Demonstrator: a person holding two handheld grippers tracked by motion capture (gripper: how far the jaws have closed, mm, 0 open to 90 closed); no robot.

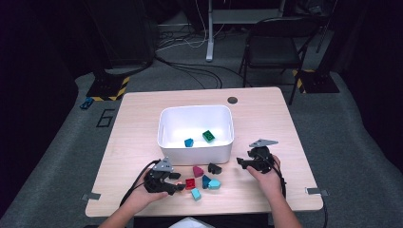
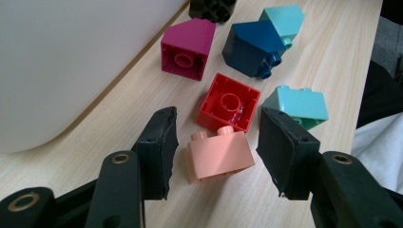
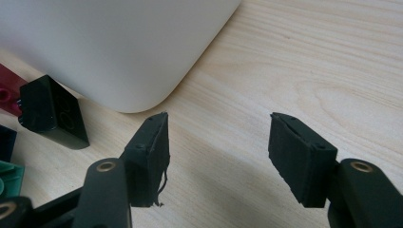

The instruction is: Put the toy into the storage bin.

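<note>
A peach brick [image 2: 219,154] lies on the table between the jaws of my left gripper [image 2: 218,121], with a gap on each side; the pads do not touch it. My left gripper [image 1: 178,182] is open, low over the table in front of the white bin [image 1: 196,108]. Just beyond the peach brick sit a red brick [image 2: 229,103], a magenta brick [image 2: 187,47], a dark blue brick [image 2: 250,45] and two teal bricks [image 2: 299,105]. My right gripper [image 1: 241,163] stands open and holds nothing, beside the bin's near right corner [image 3: 119,42].
A black brick [image 3: 52,116] lies against the bin's front wall, to the left of my right gripper. Inside the bin lie a blue brick [image 1: 189,142] and a green brick [image 1: 208,136]. The wooden table [image 1: 142,123] has bare room left and right of the bin.
</note>
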